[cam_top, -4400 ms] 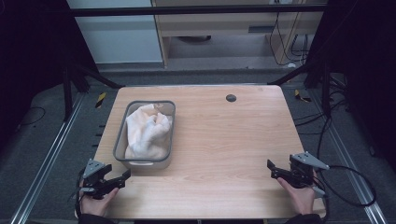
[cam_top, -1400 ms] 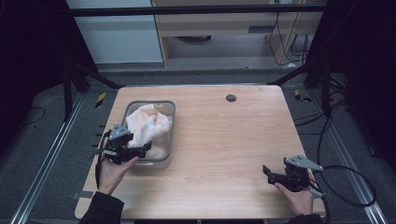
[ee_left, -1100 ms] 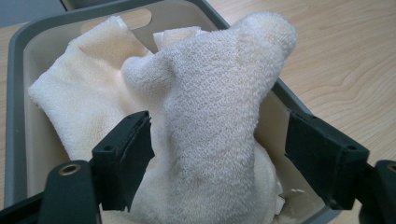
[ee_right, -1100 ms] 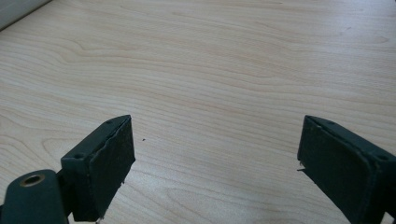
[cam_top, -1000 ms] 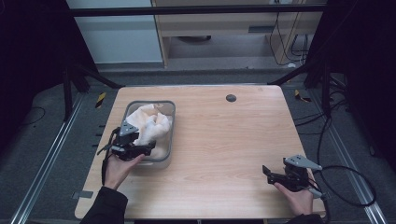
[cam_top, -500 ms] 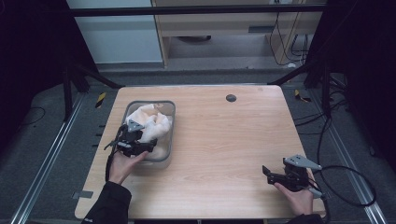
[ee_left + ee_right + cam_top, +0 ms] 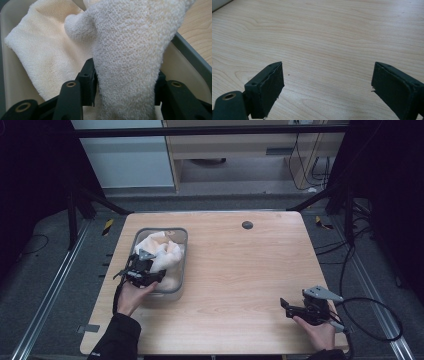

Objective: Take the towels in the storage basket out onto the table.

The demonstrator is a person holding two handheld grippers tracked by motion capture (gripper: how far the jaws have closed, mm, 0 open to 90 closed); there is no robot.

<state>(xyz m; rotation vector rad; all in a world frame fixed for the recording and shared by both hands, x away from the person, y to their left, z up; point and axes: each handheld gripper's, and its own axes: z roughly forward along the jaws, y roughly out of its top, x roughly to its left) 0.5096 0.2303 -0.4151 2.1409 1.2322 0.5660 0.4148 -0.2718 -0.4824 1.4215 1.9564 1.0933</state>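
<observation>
The left gripper (image 7: pixel 145 270) is reaching over the near end of the grey bin (image 7: pixel 181 270), which is sitting at the left side of the wooden table (image 7: pixel 240 270). The cream towel (image 7: pixel 160 252) is lying bunched inside that bin. In the left gripper view a raised fold of the towel (image 7: pixel 130 65) is standing between the two black jaws, and both pads are pressing against its sides, so the tongs are gripping it. Taking a high fold rather than the flat layer beneath appears deliberate: it is giving the jaws cloth to bite on without scraping the bin floor. The likely purpose is lifting the towel out, though no lift is apparent yet.

The right gripper (image 7: pixel 300 309) is resting low over bare wood at the near right corner, well apart from the bin. Its jaws are standing wide apart with nothing between them, as the right gripper view confirms. It seems to be waiting, perhaps to take a second hold once the cloth is clear.

Compared with the earliest frame, the left gripper has travelled from the near left corner up to the bin, advancing further into the towel over the last second. The right gripper has barely shifted. The bin itself is sitting where it was.
</observation>
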